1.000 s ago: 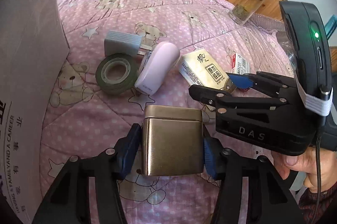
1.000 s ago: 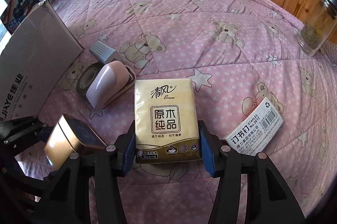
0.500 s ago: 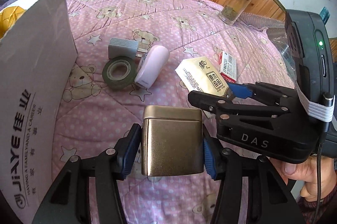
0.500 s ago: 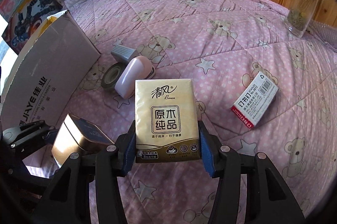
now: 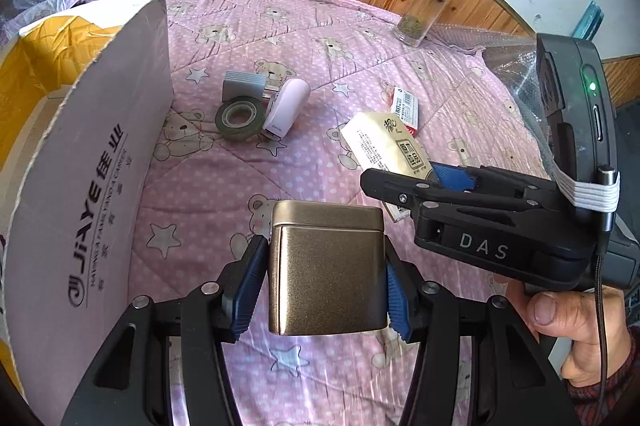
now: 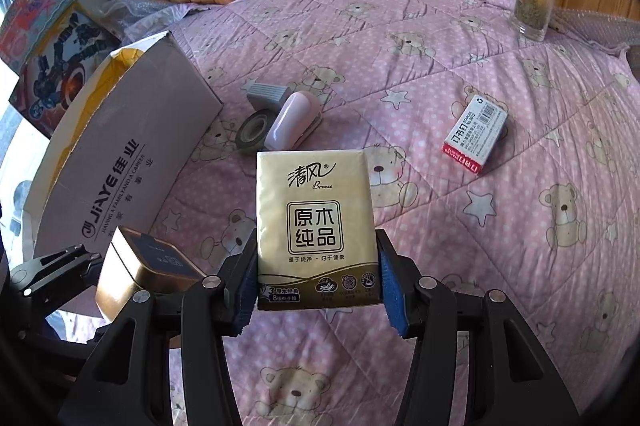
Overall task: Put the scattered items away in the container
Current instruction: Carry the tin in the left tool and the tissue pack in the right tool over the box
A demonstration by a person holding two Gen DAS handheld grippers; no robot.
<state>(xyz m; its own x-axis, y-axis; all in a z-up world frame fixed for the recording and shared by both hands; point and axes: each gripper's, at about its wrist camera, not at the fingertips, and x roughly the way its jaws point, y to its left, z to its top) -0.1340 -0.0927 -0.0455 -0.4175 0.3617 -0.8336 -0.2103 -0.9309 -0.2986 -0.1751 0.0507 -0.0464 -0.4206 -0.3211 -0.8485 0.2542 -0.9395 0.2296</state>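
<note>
left tongs (image 5: 326, 290) pinch tin (image 5: 327, 268) | right tongs (image 6: 318, 286) pinch tissues (image 6: 316, 226) | box (image 5: 100, 161) wall left

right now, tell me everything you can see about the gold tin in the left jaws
The gold tin is a small squarish metal box with rounded corners and a brushed, brassy sheen. A lid closes its far end with a visible seam; the right wrist view shows a dark panel on its top face. It is clamped between the blue pads of the left gripper, held clear above the pink bear-print quilt, beside the cardboard box. Only the pads touch it.
</note>
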